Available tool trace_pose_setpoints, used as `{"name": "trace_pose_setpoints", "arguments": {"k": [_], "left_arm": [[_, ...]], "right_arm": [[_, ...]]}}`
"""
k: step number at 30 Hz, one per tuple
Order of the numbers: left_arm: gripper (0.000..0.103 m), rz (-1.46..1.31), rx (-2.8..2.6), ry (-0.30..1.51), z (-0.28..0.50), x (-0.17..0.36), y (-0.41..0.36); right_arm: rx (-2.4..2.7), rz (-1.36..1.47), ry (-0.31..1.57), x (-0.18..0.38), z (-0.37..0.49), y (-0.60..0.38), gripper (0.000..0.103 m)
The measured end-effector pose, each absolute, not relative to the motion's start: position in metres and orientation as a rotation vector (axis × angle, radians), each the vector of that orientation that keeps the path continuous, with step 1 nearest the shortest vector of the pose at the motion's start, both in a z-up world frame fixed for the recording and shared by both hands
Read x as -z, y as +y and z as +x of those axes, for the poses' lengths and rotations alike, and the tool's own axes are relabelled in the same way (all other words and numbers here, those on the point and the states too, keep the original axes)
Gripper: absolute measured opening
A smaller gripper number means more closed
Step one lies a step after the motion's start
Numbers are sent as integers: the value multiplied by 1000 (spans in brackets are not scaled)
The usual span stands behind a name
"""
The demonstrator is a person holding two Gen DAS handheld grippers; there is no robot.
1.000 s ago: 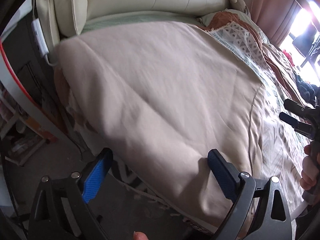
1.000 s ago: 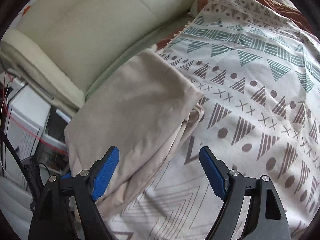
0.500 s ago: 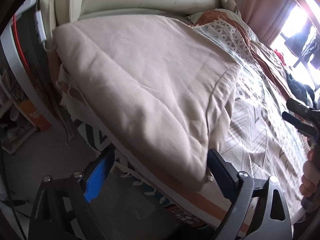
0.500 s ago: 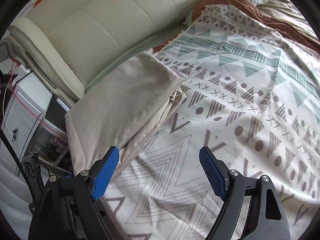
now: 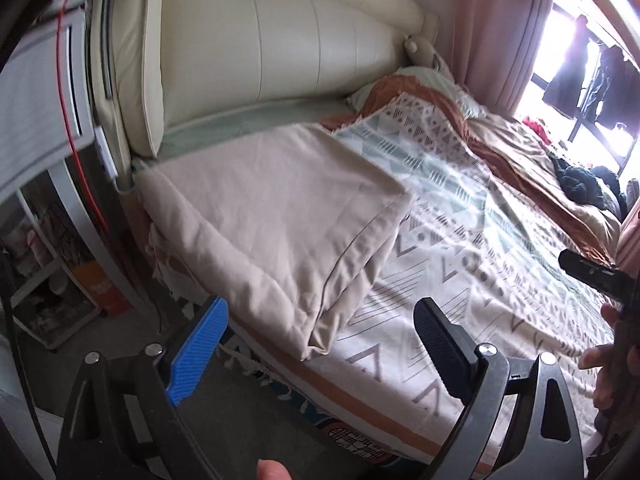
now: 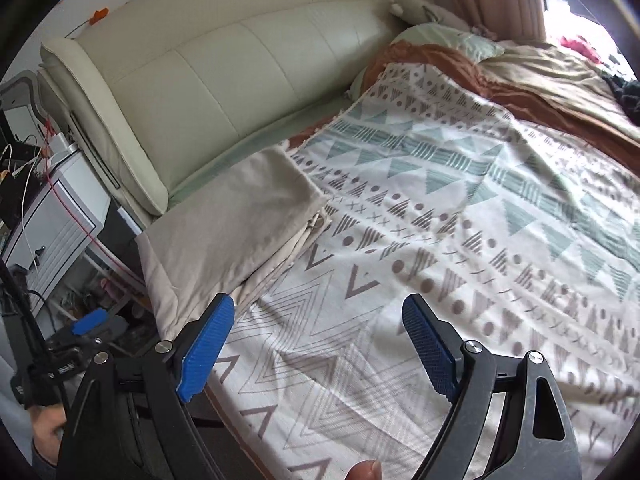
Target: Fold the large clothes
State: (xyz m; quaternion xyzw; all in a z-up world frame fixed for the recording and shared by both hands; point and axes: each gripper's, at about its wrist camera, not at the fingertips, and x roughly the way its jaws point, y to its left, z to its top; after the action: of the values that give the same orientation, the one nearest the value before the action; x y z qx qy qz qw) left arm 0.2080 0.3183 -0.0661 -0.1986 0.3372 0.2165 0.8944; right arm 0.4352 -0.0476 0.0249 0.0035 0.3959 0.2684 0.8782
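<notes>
The folded beige garment point(image 5: 276, 216) lies at the bed's point(image 6: 440, 280) corner by the cream headboard point(image 6: 240, 80) (on a patterned blanket point(image 6: 460, 220)) — both the left tongs point(image 5: 316, 344) and right tongs point(image 6: 318, 344) are widening, gripping nothing.

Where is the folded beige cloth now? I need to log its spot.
The folded beige cloth lies at the bed's left edge near the cream headboard, on the patterned blanket, beyond both claws.
</notes>
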Motion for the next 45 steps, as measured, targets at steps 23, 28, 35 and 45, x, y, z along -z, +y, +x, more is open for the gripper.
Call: {"name": "trace_pose_setpoints", "arguments": {"k": [23,28,35,45], "left_arm": [[103,-252,-324,508,121,-40,184],[103,-210,-294,500,104,-46,154],[103,-180,-230,478,74,-50,120],[103,-164,-149,423,21,-44,76]], "right_arm": [[-431,63,655,-104,279,-183,103],[-370,7,597,-116,230,-205,103],[-329,-30,522,-118,150,-229,103],[-267,13,460,-100,56,-258,103]]}}
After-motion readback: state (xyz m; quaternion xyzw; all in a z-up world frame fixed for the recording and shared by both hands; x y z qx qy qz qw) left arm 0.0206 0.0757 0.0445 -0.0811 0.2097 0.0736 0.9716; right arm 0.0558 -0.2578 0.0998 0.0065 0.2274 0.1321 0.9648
